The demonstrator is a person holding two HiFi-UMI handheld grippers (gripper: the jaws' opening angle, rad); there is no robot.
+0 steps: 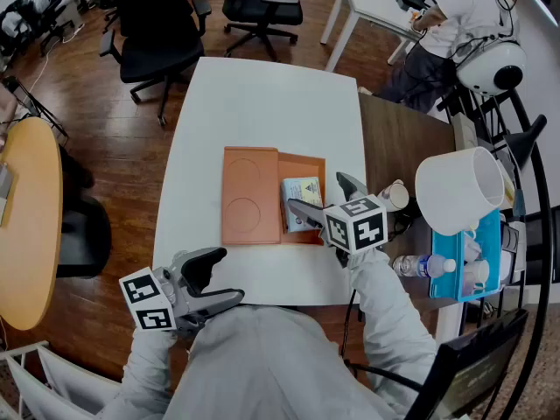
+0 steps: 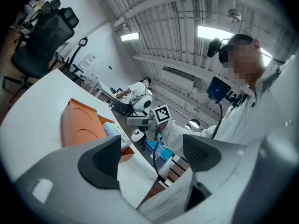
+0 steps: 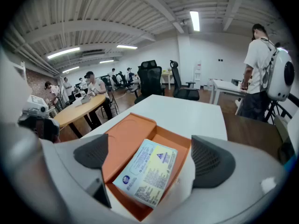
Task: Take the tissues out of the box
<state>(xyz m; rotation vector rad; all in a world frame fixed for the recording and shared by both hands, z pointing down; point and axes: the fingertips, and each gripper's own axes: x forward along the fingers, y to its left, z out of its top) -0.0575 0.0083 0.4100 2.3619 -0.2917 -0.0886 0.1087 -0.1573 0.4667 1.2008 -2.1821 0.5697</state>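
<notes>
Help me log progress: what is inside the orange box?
One tissue pack lies slanted in the open compartment of the orange box. Anything beneath the pack or the raised panel is covered.

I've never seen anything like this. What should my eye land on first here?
The open orange box on the white table stands out, a pale tissue pack lying in its tray. The right tool hovers over that pack, jaws wide apart and empty; the left tool hangs open and empty at the table's near edge.
</notes>
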